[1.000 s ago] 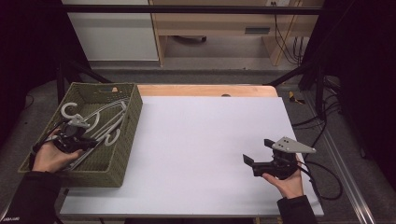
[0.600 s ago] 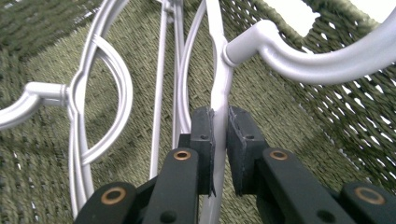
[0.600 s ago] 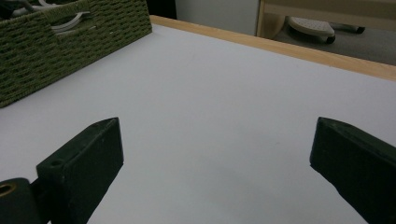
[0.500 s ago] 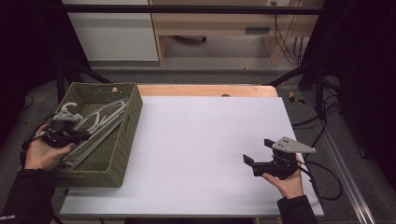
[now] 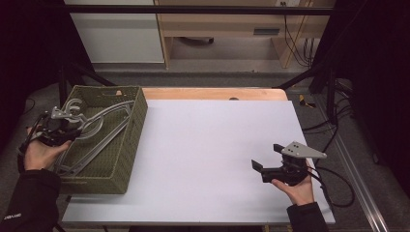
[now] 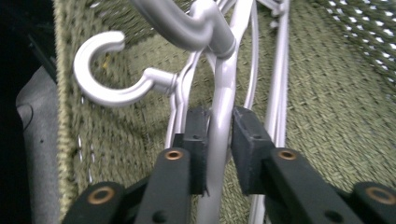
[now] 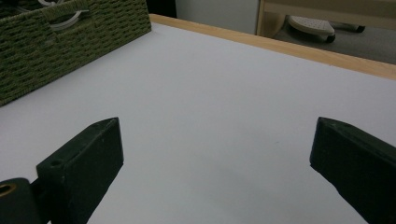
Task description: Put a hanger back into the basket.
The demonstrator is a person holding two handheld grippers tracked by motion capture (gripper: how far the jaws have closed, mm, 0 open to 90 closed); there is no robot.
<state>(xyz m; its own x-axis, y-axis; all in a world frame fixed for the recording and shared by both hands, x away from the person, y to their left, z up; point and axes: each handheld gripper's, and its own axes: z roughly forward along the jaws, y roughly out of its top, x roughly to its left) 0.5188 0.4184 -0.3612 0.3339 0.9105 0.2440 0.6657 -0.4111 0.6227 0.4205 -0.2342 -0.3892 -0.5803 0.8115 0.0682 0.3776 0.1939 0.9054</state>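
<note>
Several grey plastic hangers (image 5: 104, 126) lie in a green woven basket (image 5: 131, 145) at the table's left side. My left gripper (image 5: 64, 131) reaches over the basket's left rim. In the left gripper view its jaws (image 6: 219, 119) hold the thin bar of one grey hanger (image 6: 223, 88), with the pads against it; they have just been opening a little. A hanger hook (image 6: 107, 91) curls to the left of the jaws. My right gripper (image 5: 266, 156) rests in a hand near the table's front right, open, and nothing lies between its fingers (image 7: 217, 126).
The white table top (image 5: 212, 145) stretches between basket and right hand. A wooden strip (image 5: 212, 94) runs along its far edge. The basket's wall (image 7: 70, 42) stands at the upper left of the right gripper view. Cables trail off the right side.
My left hand has moved back and left toward the basket's left rim, taking the grey hanger with it. The right hand and gripper have kept still.
</note>
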